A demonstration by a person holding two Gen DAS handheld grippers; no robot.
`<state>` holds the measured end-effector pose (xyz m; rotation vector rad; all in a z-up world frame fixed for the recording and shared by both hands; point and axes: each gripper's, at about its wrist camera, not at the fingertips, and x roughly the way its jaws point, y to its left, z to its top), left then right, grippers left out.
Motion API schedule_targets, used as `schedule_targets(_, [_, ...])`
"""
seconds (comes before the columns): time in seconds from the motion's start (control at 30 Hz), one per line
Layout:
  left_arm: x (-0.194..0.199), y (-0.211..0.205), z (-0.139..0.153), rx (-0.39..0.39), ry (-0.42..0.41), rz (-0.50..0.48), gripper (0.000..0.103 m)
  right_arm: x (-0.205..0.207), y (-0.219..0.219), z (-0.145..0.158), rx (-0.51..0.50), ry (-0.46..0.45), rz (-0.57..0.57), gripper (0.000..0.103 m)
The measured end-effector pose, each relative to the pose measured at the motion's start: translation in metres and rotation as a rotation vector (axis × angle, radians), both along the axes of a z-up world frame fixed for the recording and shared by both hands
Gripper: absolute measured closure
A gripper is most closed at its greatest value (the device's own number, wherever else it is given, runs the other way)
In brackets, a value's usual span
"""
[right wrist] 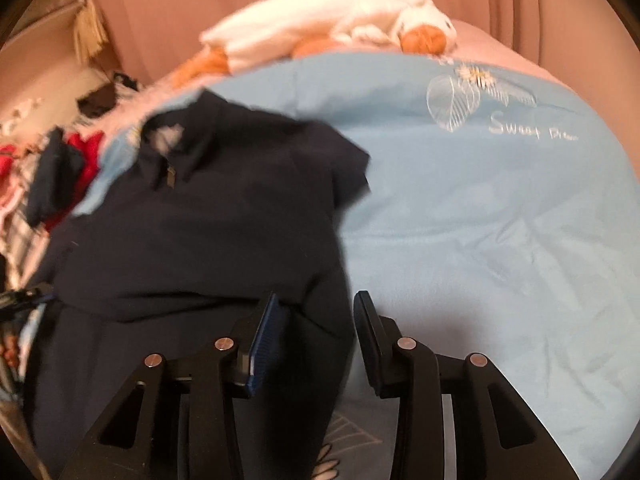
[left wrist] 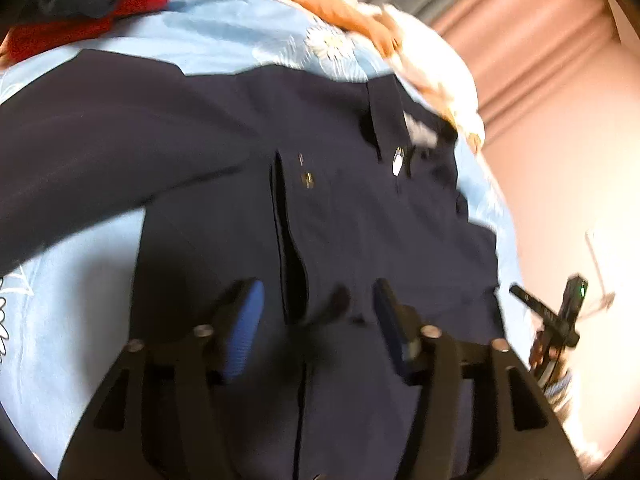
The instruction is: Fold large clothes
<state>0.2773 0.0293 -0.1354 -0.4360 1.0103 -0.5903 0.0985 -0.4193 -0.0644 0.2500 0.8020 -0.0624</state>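
Observation:
A large dark navy garment [left wrist: 340, 208] with a buttoned placket lies spread on a light blue bedspread [left wrist: 240, 28]. My left gripper [left wrist: 318, 304] is open just above its lower middle, with one blue pad on each side of a dark slit in the cloth. In the right wrist view the same garment [right wrist: 200, 216] lies at left with its collar at the far end. My right gripper [right wrist: 316, 316] is open over the garment's right edge, with the cloth running between the pads. The other gripper [left wrist: 556, 320] shows at the right of the left wrist view.
A white and orange plush toy [right wrist: 332, 28] lies at the head of the bed. A pile of red, dark and checked clothes [right wrist: 52, 176] sits off the left side. Pink curtains [right wrist: 168, 8] hang behind. The blue bedspread [right wrist: 500, 220] stretches to the right.

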Motion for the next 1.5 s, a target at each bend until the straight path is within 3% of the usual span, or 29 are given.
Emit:
schedule_targets(0.07, [0.012,-0.006,0.004,-0.036,0.008,0.003,0.043,0.002,-0.005,0.013,0.049,-0.034,-0.02,0.053])
schedule_targets(0.2, [0.04,-0.029,0.002,-0.047,0.059,0.01,0.043,0.03,-0.01,0.023,0.13,-0.054,-0.067,0.05])
schedule_targets(0.3, [0.057,-0.045,-0.012,-0.079,0.137,0.005,0.044,0.063,-0.008,0.015,0.108,0.028,-0.156,0.05])
schedule_targets(0.37, [0.062,-0.05,-0.013,-0.082,0.142,0.002,0.047,0.083,-0.017,0.004,0.185,0.067,-0.208,0.05])
schedule_targets(0.43, [0.065,-0.054,-0.012,-0.082,0.126,-0.014,0.08,0.092,-0.024,-0.004,0.244,0.086,-0.25,0.05])
schedule_targets(0.47, [0.066,-0.057,-0.012,-0.078,0.127,-0.025,0.103,0.095,-0.026,-0.008,0.263,0.097,-0.259,0.055])
schedule_targets(0.5, [0.065,-0.06,-0.01,-0.053,0.113,-0.033,0.103,0.101,-0.026,-0.012,0.268,0.118,-0.271,0.068])
schedule_targets(0.53, [0.065,-0.062,-0.009,-0.041,0.095,-0.045,0.103,0.102,-0.026,-0.015,0.282,0.116,-0.265,0.093])
schedule_targets(0.63, [0.053,-0.067,0.007,-0.022,-0.002,-0.096,0.103,0.094,-0.024,-0.017,0.302,0.084,-0.24,0.097])
schedule_targets(0.77, [0.047,-0.071,0.021,-0.023,-0.086,-0.125,0.103,0.071,-0.046,-0.007,0.418,-0.06,-0.259,0.098])
schedule_targets(0.9, [0.053,-0.077,0.004,0.062,-0.048,-0.119,0.103,0.068,-0.07,-0.024,0.478,-0.052,-0.331,0.097])
schedule_targets(0.97, [0.054,-0.079,-0.008,0.124,-0.011,-0.108,0.103,0.071,-0.066,-0.036,0.452,0.011,-0.335,0.097])
schedule_targets(1.03, [0.051,-0.075,-0.009,0.117,-0.004,-0.105,0.103,0.068,-0.066,-0.035,0.446,0.015,-0.332,0.096])
schedule_targets(1.1, [0.045,-0.069,0.004,0.116,-0.041,-0.1,0.103,0.065,-0.07,-0.025,0.459,0.008,-0.333,0.084])
schedule_targets(1.2, [0.037,-0.07,0.027,0.083,-0.104,-0.124,0.101,0.058,-0.06,0.004,0.304,-0.051,-0.338,0.082])
schedule_targets(1.27, [0.032,-0.077,0.034,0.028,-0.111,-0.164,0.101,0.056,-0.048,0.015,0.295,-0.095,-0.268,0.081])
schedule_targets(1.33, [0.029,-0.091,0.03,0.035,-0.098,-0.205,0.1,0.06,-0.03,0.015,0.304,-0.082,-0.174,0.081])
schedule_targets(1.4, [0.025,-0.11,0.016,0.095,-0.078,-0.258,0.101,0.066,-0.005,0.009,0.28,-0.035,-0.064,0.081])
schedule_targets(1.5, [0.017,-0.119,-0.004,0.196,-0.045,-0.301,0.101,0.065,0.021,-0.008,0.165,0.069,0.012,0.081])
